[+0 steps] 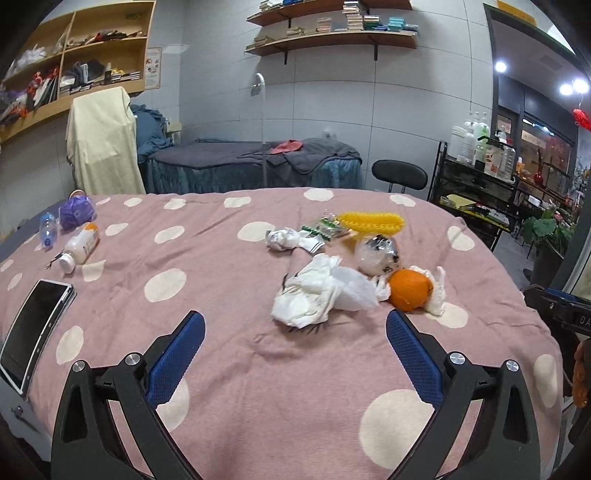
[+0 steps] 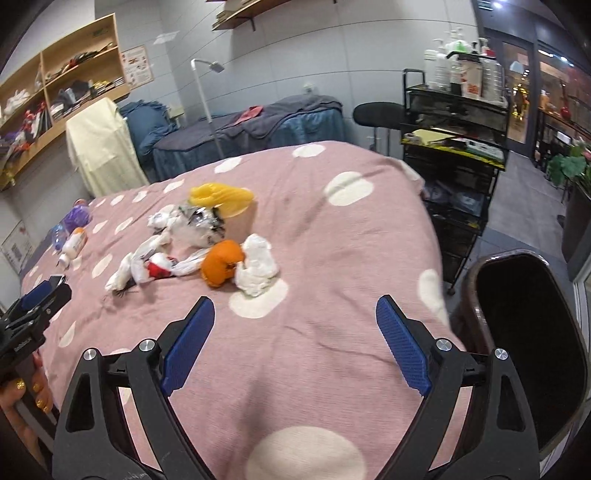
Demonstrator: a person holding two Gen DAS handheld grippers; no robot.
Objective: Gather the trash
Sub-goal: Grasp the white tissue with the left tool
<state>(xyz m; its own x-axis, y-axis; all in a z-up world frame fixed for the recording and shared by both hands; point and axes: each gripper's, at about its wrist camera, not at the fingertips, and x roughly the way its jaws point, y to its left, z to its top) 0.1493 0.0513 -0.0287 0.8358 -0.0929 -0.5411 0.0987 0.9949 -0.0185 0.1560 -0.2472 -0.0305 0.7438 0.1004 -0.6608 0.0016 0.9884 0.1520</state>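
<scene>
— What's nearest you?

— The two grippers, both over the near edge of the pink dotted bedspread. The left gripper has its blue pads spread wide with nothing between them. The right gripper is just as wide and equally empty. A dark bin sits off the bed's edge on the right gripper's side.

— And the trash?

— Just beyond the left gripper's fingertips: a crumpled white tissue wad lying on the cover, with a clear plastic bag against it. Right beside that, an orange peel touching another white tissue.

— Further back?

— A plastic-wrapped bundle, a smaller balled paper, a green-and-white wrapper, then a yellow piece behind them.

— Anything off to the side?

— On the left, well apart from the pile: a phone near the edge, a white bottle lying down, a small clear bottle and a purple bag. Past the bed there's a massage table and wall shelves.
</scene>
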